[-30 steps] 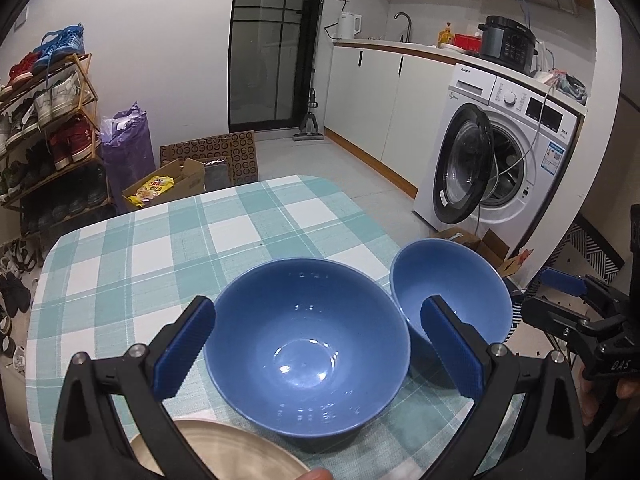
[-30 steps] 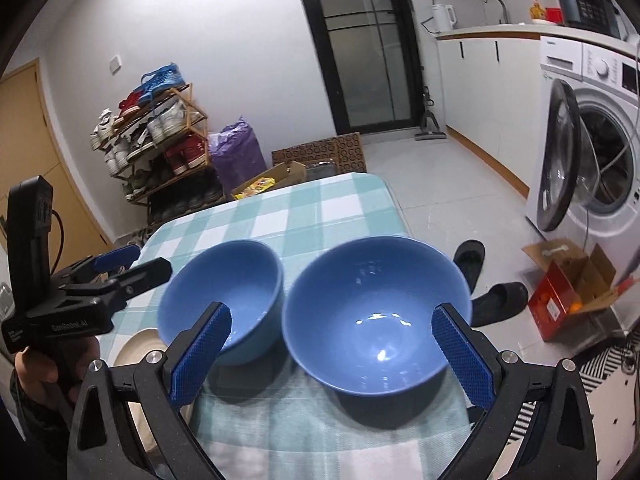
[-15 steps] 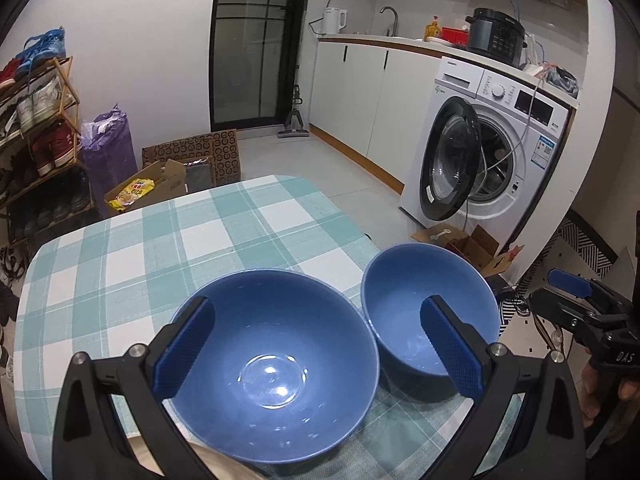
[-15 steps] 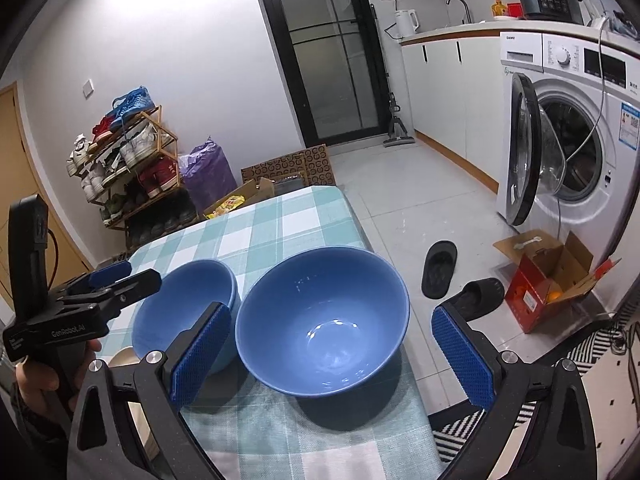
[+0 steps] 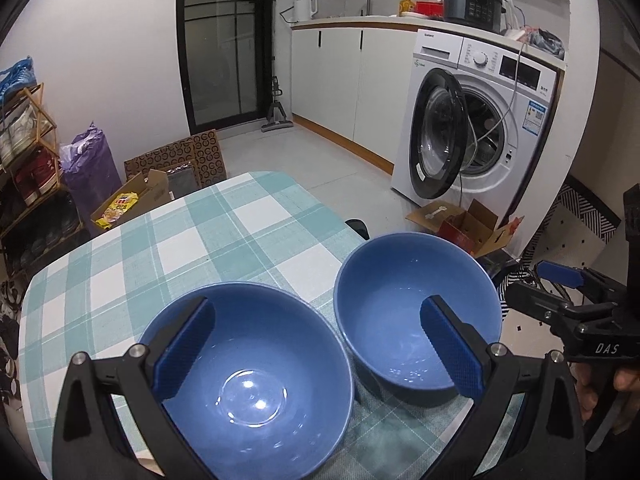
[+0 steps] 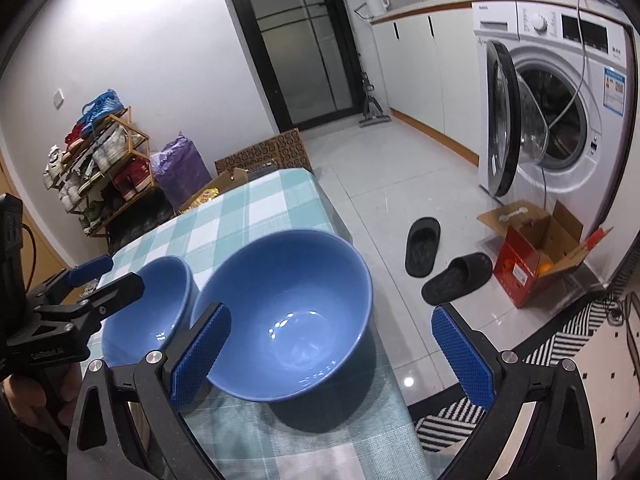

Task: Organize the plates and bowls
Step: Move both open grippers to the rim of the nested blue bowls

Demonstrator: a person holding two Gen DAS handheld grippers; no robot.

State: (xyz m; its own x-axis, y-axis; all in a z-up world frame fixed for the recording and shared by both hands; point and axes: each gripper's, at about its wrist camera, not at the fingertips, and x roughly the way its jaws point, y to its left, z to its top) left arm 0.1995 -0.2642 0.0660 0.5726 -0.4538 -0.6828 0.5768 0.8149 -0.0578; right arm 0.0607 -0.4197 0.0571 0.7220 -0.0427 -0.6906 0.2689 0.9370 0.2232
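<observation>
Barely started, I'd say: both blue bowls sit side by side on the checked tablecloth (image 5: 120, 280), unstacked and empty. The left gripper (image 5: 316, 348) hangs spread wide with the left bowl (image 5: 248, 384) right ahead. The right gripper (image 6: 332, 360) gapes too, over the right bowl (image 6: 288, 320). Nothing's grabbed yet.

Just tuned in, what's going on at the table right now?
A person holds a claw in each hand over a table with a checked cloth. Two empty blue bowls sit side by side near its right edge. The left claw is open above the left bowl, and the right claw is open above the right bowl. Neither claw grips anything, so no bowl is lifted or stacked yet.
</observation>
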